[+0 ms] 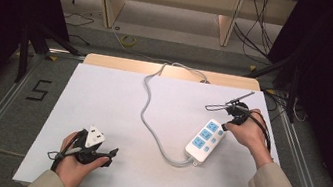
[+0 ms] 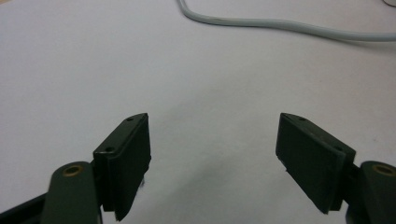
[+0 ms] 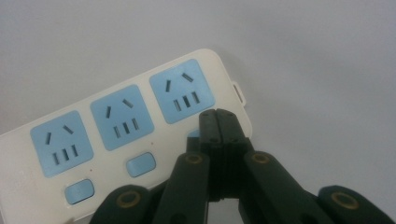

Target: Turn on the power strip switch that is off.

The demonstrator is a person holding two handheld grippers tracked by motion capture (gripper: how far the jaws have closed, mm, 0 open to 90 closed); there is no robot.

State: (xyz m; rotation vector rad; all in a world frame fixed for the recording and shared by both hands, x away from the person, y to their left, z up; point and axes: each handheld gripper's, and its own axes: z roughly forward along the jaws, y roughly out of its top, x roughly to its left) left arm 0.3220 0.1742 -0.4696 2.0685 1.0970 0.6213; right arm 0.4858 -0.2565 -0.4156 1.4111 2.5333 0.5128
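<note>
A white power strip (image 1: 204,139) with three blue sockets lies at the right of the white table (image 1: 110,115). Its grey cable (image 1: 145,100) curves away to the table's far edge. My right gripper (image 1: 224,127) is over the strip's far end. In the right gripper view the right gripper (image 3: 218,115) is shut with nothing between its jaws, and its tips sit over the strip (image 3: 93,140) at the blue switch beside the end socket. My left gripper (image 1: 111,156) rests at the near left, pointing right. Here my left gripper (image 2: 212,119) stands open over bare table, with the cable (image 2: 280,25) beyond.
The table's wooden far edge (image 1: 173,71) meets a grey floor with loose cables (image 1: 127,40) and wooden furniture legs (image 1: 110,6). A black "5" (image 1: 39,89) is marked on the floor at the left. Metal rails (image 1: 304,171) run along both sides.
</note>
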